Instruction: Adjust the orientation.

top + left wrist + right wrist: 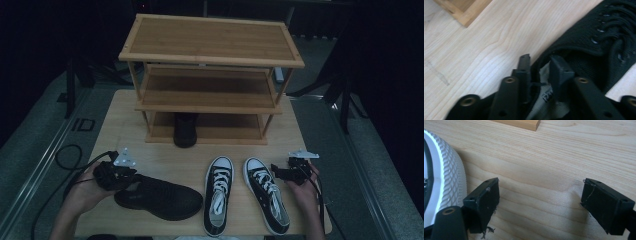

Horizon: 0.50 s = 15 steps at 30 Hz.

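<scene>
The left gripper (539,65) clamps the heel collar of the black shoe (160,197) near the table's (165,160) front-left corner; the right gripper (540,202) gapes empty by the front-right edge.

— What's the table (150,165) made of?

— Pale wood, smooth, with a clear grain. The shoe rack (210,45) is a warmer wood, matt.

— And the black shoe (160,196)?

— Matt woven cloth, rough to look at, with corded laces and a pale cloth lining (544,100) inside the heel.

— The sneakers (240,192)?

— Dark cloth uppers, white laces, and a white rubber toe (451,177) with ribbed texture.

— The pads (486,200)?

— Matt black, a bit frayed.
</scene>
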{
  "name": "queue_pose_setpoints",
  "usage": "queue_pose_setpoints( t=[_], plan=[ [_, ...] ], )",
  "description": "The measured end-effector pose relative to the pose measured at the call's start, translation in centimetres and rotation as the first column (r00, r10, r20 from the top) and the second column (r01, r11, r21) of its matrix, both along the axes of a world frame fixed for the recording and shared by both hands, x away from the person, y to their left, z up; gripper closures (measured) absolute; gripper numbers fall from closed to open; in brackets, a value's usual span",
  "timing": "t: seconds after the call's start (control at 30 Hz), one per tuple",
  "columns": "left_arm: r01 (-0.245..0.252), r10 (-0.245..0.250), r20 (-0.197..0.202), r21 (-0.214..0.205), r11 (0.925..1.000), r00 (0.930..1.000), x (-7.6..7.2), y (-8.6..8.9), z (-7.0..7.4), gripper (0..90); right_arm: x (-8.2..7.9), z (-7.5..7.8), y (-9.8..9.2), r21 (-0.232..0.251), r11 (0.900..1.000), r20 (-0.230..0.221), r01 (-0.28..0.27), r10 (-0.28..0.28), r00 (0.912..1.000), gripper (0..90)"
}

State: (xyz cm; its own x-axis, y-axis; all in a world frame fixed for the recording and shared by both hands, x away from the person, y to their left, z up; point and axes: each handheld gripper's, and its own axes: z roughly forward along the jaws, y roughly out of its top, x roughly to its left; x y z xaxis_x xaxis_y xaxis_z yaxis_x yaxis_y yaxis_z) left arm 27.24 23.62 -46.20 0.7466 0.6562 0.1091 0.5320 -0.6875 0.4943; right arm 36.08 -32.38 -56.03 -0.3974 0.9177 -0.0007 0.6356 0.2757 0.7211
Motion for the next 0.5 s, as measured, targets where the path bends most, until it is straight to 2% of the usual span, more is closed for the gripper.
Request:
queue_pose_setpoints(
  t=[0.03,0.07,0.13,0.23,0.27,0.3,0.33,0.37,0.4,0.43,0.47,0.5],
  plan=[
    [-0.015,0.015,0.0,0.002,0.9999,0.9999,0.1,-0.2,-0.1,84.1,0.0,0.0,0.0,0.0,1.0,0.0,0.0,0.0,1.0,14.9],
    [-0.028,0.028,-0.001,-0.002,0.9996,0.9996,0.1,-0.3,-0.1,86.2,0.0,0.0,0.0,0.0,1.0,0.0,-0.001,0.001,1.0,14.9],
    [-0.039,0.039,-0.006,-0.007,0.9992,0.9992,0.2,-0.3,-0.1,87.3,0.0,0.0,0.0,0.0,1.0,0.0,0.0,0.0,1.0,14.9],
    [-0.074,0.073,-0.027,-0.055,0.9957,0.997,0.5,0.2,-0.2,87.6,0.0,0.0,0.0,0.0,1.0,0.0,0.0,0.0,1.0,14.9],
    [-0.081,0.08,-0.027,-0.059,0.995,0.9965,0.5,0.3,-0.1,87.6,0.0,0.0,0.0,0.0,1.0,0.0,0.0,0.0,1.0,14.9],
    [-0.124,0.123,-0.023,-0.068,0.9899,0.9921,0.5,0.8,-0.1,87.8,0.0,0.0,0.0,0.0,1.0,0.001,0.0,0.0,1.0,14.9],
    [-0.124,0.123,-0.023,-0.068,0.9899,0.9921,0.5,0.8,-0.1,87.9,0.0,0.0,0.0,0.0,1.0,0.001,0.0,0.0,1.0,14.9],
    [-0.181,0.18,-0.027,-0.089,0.9794,0.9833,0.7,1.5,-0.2,87.9,0.0,0.0,0.0,0.0,1.0,0.0,0.0,0.0,1.0,14.9],
    [-0.181,0.18,-0.027,-0.089,0.9794,0.9833,0.7,1.5,-0.2,88.0,0.0,0.0,0.0,0.0,1.0,0.0,0.0,0.0,1.0,14.9],
    [-0.207,0.206,-0.026,-0.097,0.9735,0.9783,0.8,2.0,-0.2,88.0,0.0,0.0,0.0,0.0,1.0,0.0,0.0,0.0,1.0,14.9],
    [-0.242,0.24,-0.029,-0.109,0.9642,0.9704,0.9,2.5,-0.2,88.0,0.0,0.0,0.0,0.0,1.0,0.0,0.0,0.0,1.0,14.8],
    [-0.255,0.253,-0.031,-0.117,0.9597,0.9669,0.9,2.8,-0.2,88.0,0.0,0.0,0.0,0.0,1.0,0.0,0.0,0.0,1.0,14.8]
  ],
)
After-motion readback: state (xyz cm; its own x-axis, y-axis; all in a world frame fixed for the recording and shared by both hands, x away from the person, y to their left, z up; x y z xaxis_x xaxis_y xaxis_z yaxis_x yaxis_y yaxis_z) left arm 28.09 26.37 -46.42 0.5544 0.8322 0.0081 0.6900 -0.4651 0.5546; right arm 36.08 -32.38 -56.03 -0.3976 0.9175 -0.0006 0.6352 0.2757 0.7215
